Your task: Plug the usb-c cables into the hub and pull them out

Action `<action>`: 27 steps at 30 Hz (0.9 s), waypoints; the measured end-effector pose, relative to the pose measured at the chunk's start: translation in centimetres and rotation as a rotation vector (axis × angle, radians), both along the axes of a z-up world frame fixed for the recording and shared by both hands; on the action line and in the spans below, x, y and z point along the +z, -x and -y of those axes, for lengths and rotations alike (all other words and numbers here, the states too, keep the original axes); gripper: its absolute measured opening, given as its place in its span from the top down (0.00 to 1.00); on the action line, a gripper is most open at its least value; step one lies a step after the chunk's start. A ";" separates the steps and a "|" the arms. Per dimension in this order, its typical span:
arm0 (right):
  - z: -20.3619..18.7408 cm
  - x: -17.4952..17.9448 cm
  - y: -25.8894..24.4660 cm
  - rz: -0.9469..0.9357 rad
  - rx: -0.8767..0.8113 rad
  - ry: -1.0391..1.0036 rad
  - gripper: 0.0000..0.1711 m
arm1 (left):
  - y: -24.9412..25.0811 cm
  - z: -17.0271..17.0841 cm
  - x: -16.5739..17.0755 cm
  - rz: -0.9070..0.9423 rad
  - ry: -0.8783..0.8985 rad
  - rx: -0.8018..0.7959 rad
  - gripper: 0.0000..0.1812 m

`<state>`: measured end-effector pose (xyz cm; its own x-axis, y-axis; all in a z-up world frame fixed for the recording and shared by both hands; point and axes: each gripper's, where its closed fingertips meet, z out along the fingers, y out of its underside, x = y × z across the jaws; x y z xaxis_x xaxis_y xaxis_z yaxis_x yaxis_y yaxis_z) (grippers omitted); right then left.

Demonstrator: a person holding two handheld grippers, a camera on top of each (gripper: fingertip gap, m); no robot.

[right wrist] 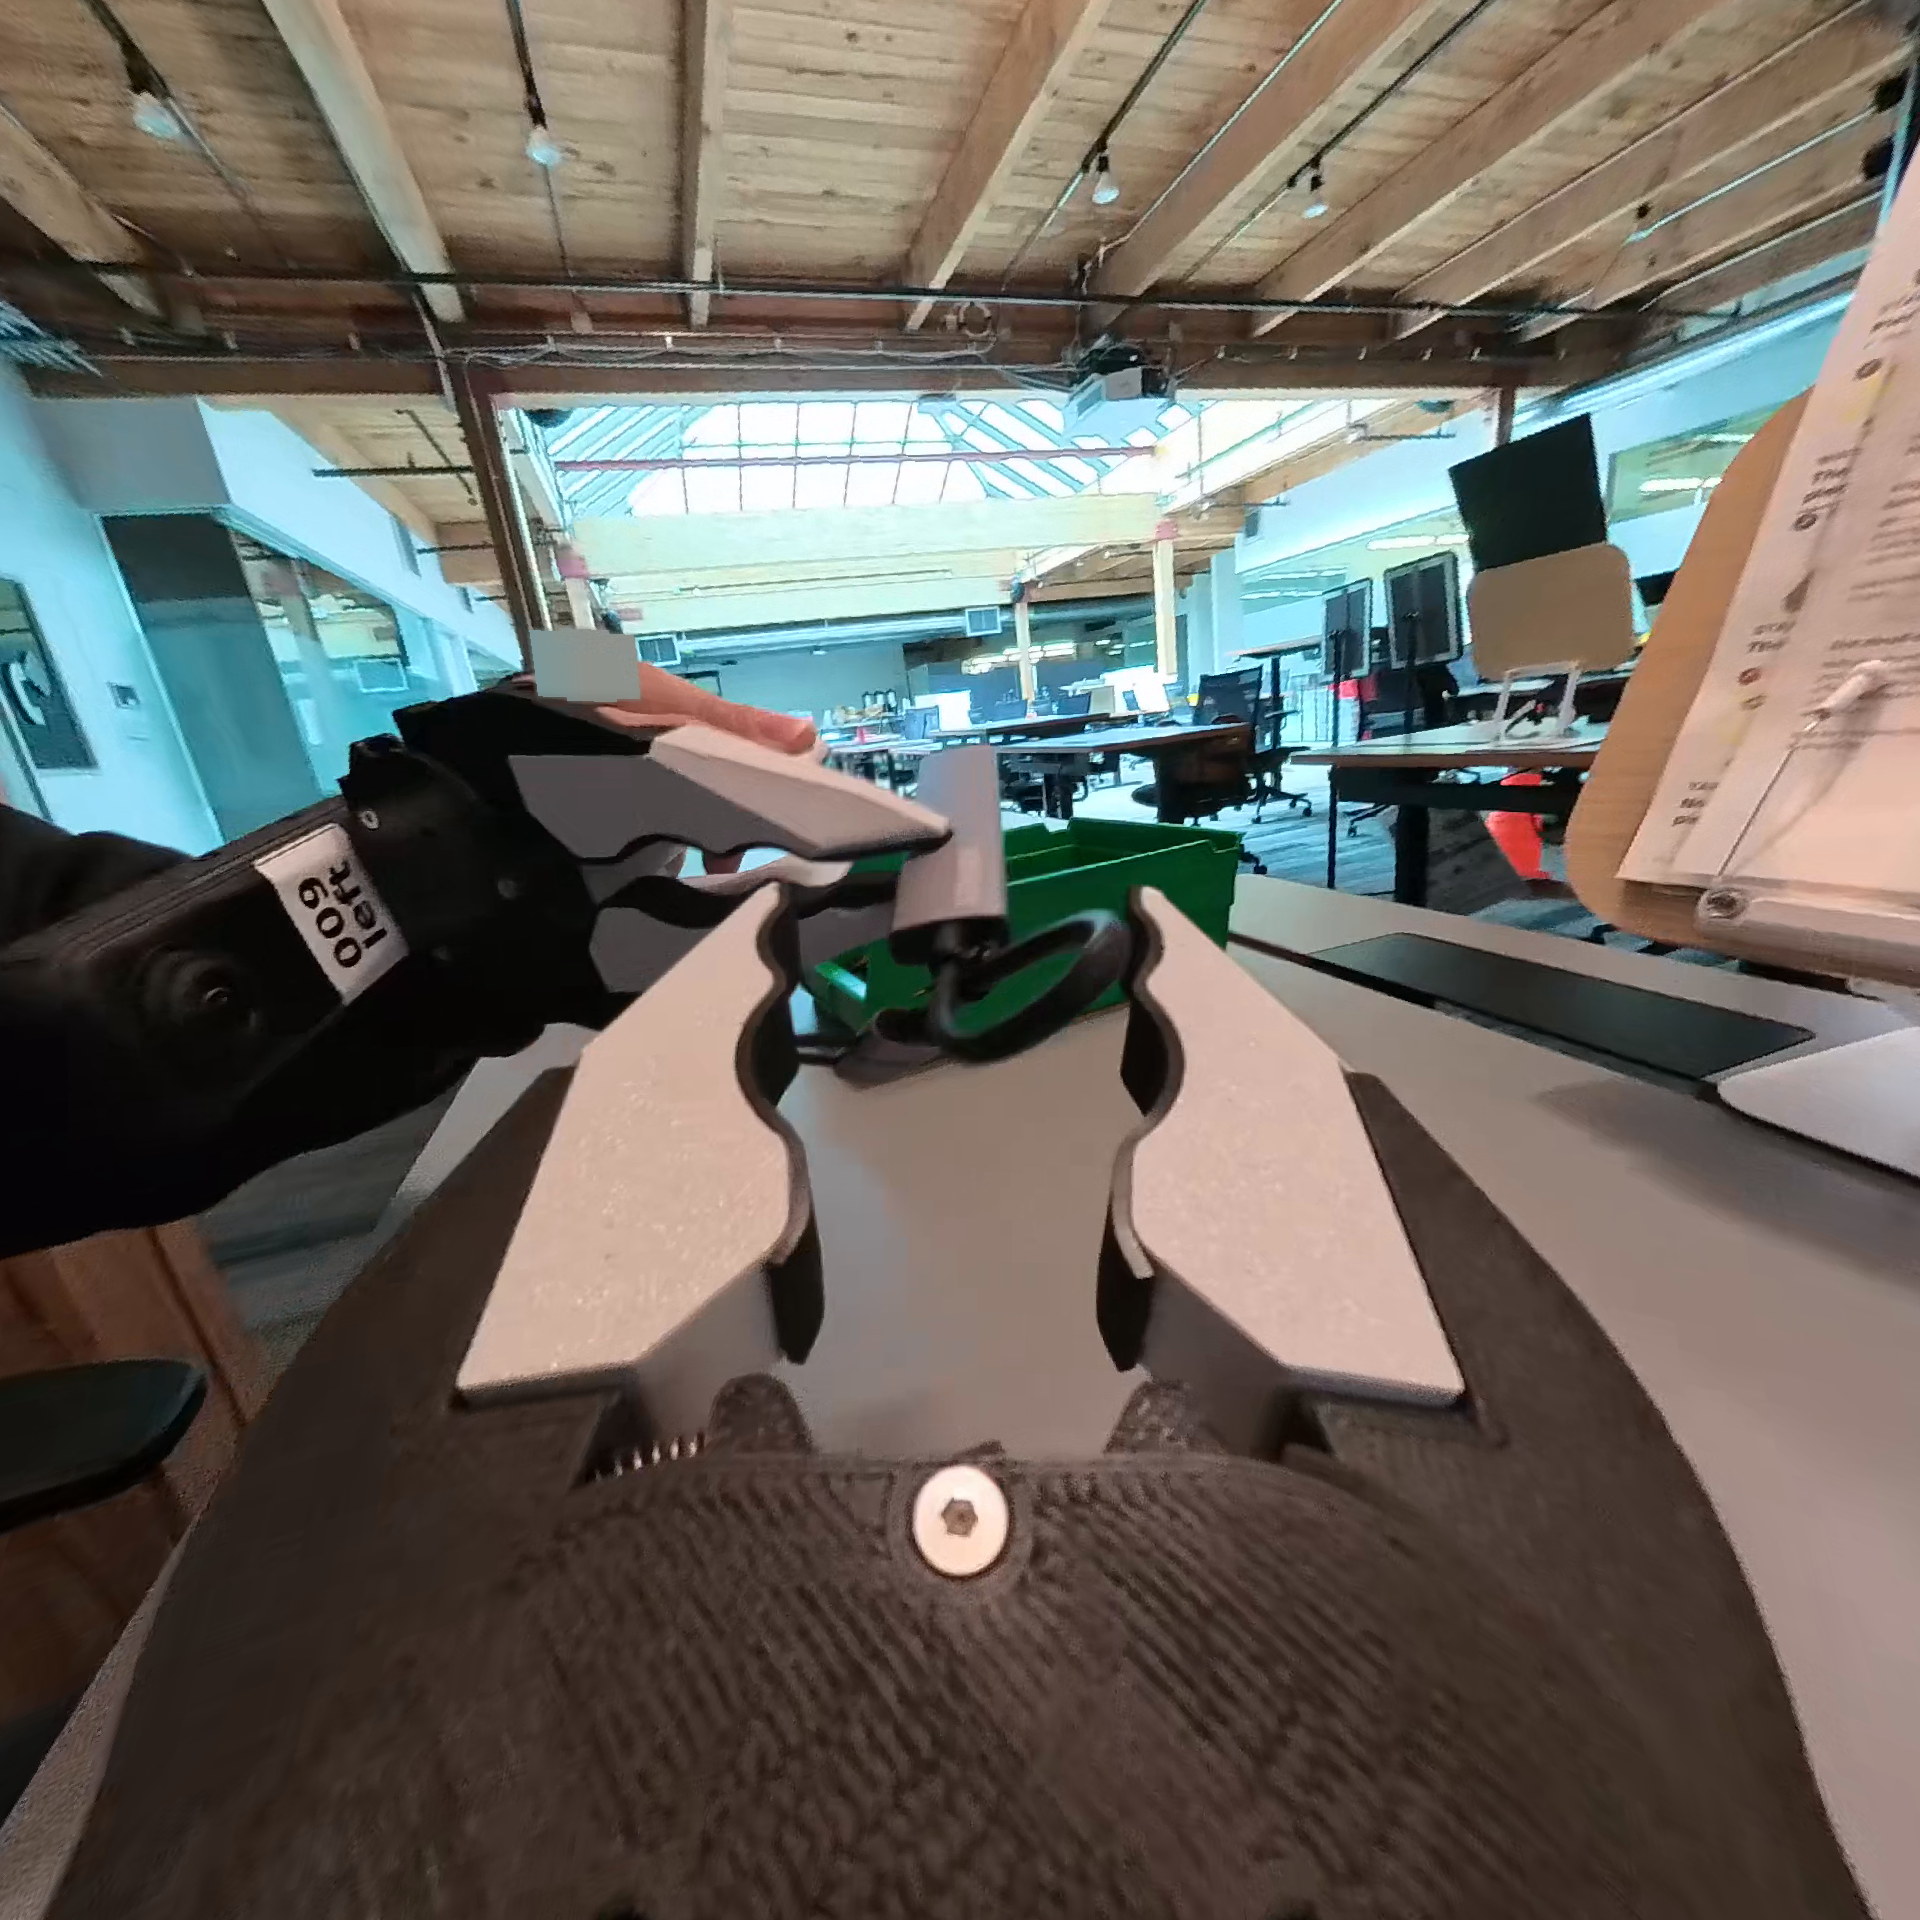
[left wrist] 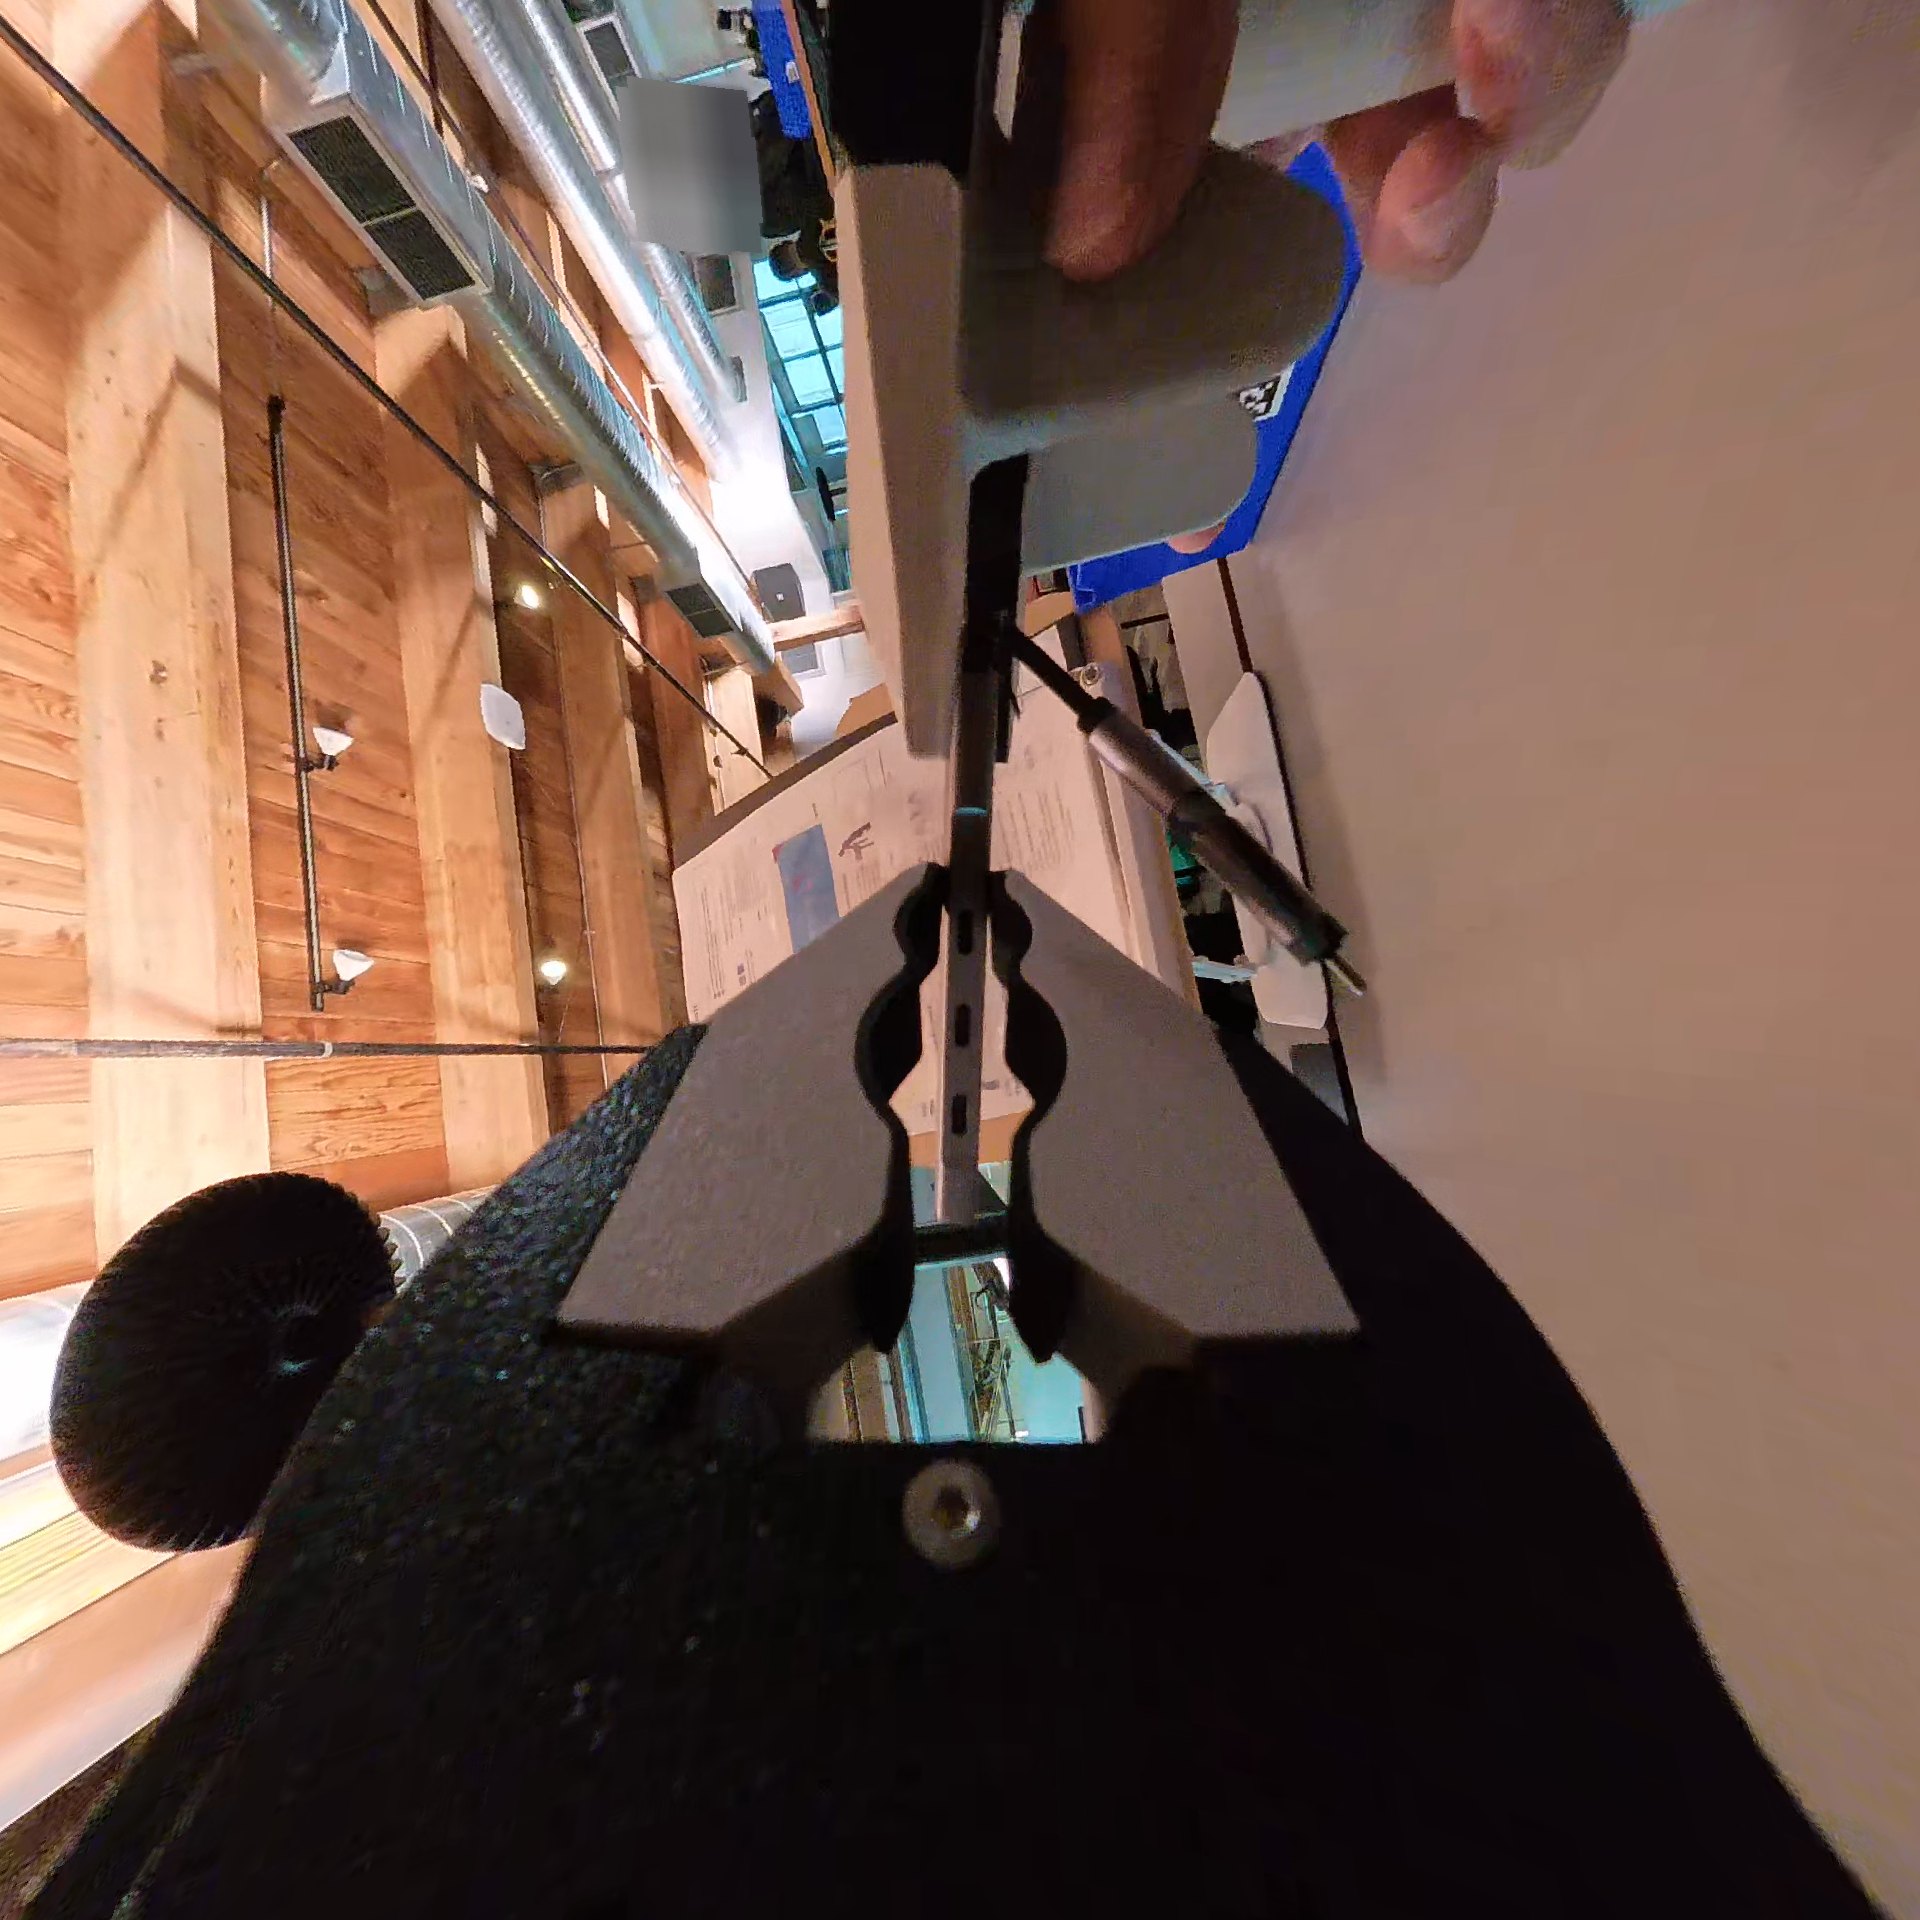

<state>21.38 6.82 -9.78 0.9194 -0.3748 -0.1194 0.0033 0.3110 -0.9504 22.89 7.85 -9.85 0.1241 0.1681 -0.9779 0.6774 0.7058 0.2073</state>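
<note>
Found left gripper (left wrist: 966, 883) with fingers (left wrist: 748, 1122) clamped on the hub (left wrist: 961, 1070), gripping its flat faces. Saw hub edge-on there: thin grey slab, three small ports in a row along the edge, all empty. Saw same hub (right wrist: 951, 842) from the right wrist view, held roughly upright above the table (right wrist: 1558, 1247), in front of the green bin (right wrist: 1132, 873). Noted a person's finger (right wrist: 717, 717) resting along the top of the left gripper (right wrist: 914, 842).

Traced black cable (right wrist: 1029, 977) out of the hub's lower end, curling into a loop just above the table. Spotted metal-barrelled plug (left wrist: 1226, 842) in the left wrist view, hanging free beside the hub, plugged into nothing. Could not tell whether plug and loop belonged to one lead.

Found right gripper (right wrist: 951, 1039) with fingers (right wrist: 665, 1143) wide apart, holding nothing. Saw cable loop and hub bottom beyond the fingertips, framed by the gap, not touched. Saw the right gripper in the left wrist view too, close above the hub, with a hand (left wrist: 1434, 156) wrapped on it.

Noted black mat (right wrist: 1558, 997) flat on the table to the right, well apart from the hub. Noted printed sheets on a board (right wrist: 1787, 623) at far right and a blue bin (left wrist: 1299, 457) behind the right gripper.
</note>
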 end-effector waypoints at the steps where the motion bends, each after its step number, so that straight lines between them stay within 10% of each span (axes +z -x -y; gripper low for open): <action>1: 0.2 0.1 -0.1 0.004 -0.011 -0.007 0.67 | 0.2 0.2 -0.1 -0.010 -0.006 -0.008 0.97; 18: -0.1 -0.3 0.1 0.052 -0.042 0.080 0.87 | 0.5 1.5 -0.2 -0.136 0.072 -0.031 0.96; 23: 2.3 1.4 -0.7 -0.055 -0.006 -0.128 0.87 | 0.1 -0.7 2.9 -0.568 0.570 0.013 0.65; 27: 3.1 1.9 -0.7 -0.060 0.002 -0.166 0.87 | 0.5 -3.0 4.8 -1.109 1.175 -0.027 0.60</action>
